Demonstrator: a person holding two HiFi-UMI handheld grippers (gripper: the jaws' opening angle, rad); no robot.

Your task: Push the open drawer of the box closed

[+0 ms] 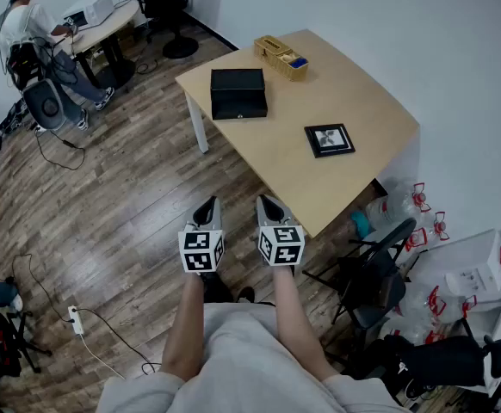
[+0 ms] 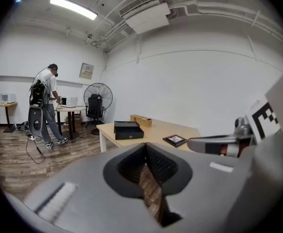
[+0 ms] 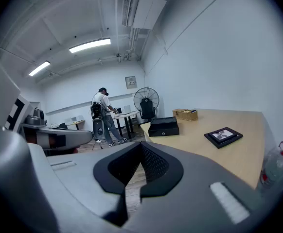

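The left gripper (image 1: 207,206) and right gripper (image 1: 269,205) sit side by side at lower centre of the head view, short of the table (image 1: 371,119). We judge they are carried close to the body because no approach has begun. The black box (image 1: 238,92) lies at top centre, its knobbed front towards us; how far its drawer stands out is too small to tell.

In the left gripper view the jaws are pressed together on nothing, with the box (image 2: 128,130) small at mid-frame.

In the right gripper view the jaws likewise meet, empty, with the box (image 3: 163,126) just right of centre. We think closed tips suit a push.
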